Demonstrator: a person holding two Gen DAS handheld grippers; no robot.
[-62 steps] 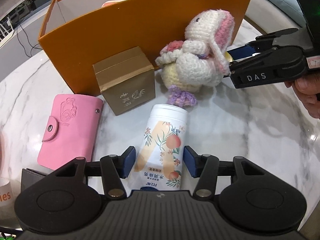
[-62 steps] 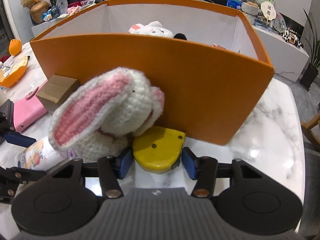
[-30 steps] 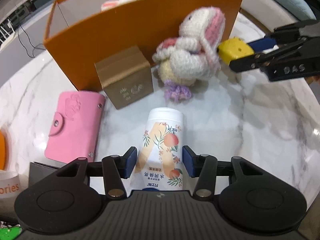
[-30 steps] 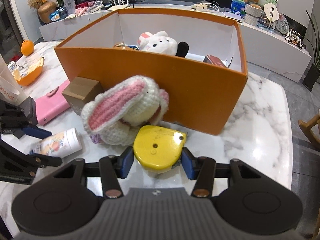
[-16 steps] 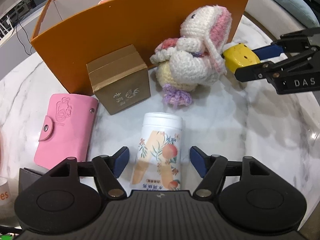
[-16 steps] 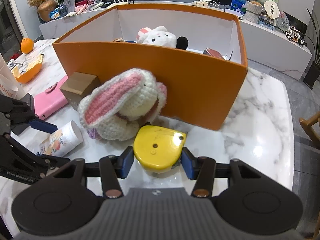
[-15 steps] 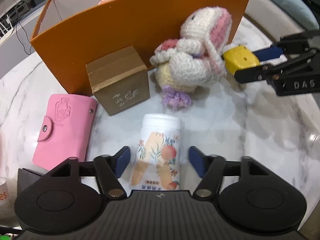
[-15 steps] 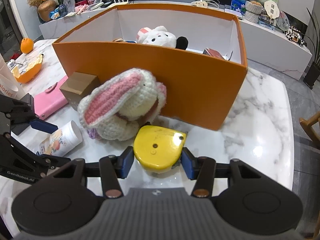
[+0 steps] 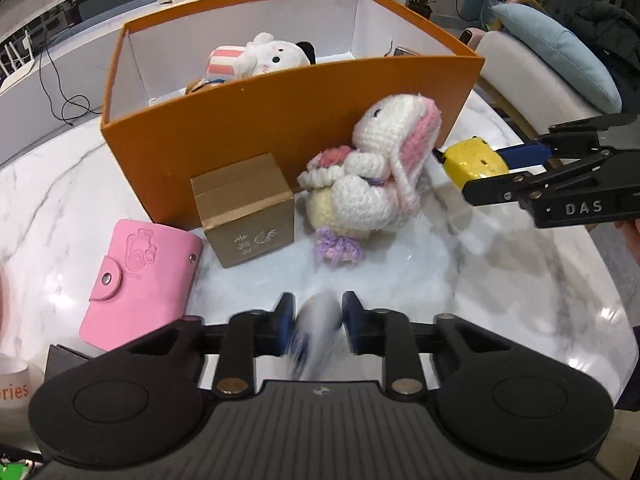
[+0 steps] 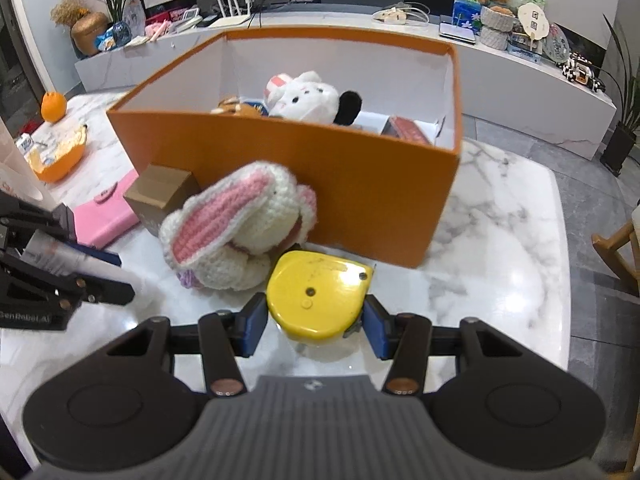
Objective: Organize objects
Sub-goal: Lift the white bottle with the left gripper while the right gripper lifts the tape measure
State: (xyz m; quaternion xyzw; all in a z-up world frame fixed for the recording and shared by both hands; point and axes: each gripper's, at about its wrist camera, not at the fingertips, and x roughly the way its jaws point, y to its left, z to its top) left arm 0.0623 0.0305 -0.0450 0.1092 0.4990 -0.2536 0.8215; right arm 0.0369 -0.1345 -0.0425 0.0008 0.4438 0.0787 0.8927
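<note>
An open orange box [image 9: 280, 120] [image 10: 360, 184] stands on the marble table and holds a white plush toy [image 9: 272, 54] [image 10: 308, 98] and other items. My left gripper [image 9: 316, 322] is shut on a white flower-printed bottle [image 9: 316, 330], blurred between the jaws; it also shows in the right wrist view [image 10: 48, 254]. My right gripper [image 10: 314, 320] is shut on a yellow tape measure [image 10: 318, 294] [image 9: 474, 162], held above the table just right of a crocheted bunny [image 9: 372, 184] [image 10: 236, 232].
A gold cardboard box [image 9: 244, 208] [image 10: 162, 196] and a pink card wallet [image 9: 140, 280] [image 10: 106, 218] lie in front of the orange box. An orange bowl [image 10: 60, 156] sits at the far left. A chair [image 9: 540, 68] stands beyond the table's right edge.
My left gripper has closed on the bottle and lifted it off the table; it now blurs between the jaws. Both grippers have risen, showing the inside of the orange box.
</note>
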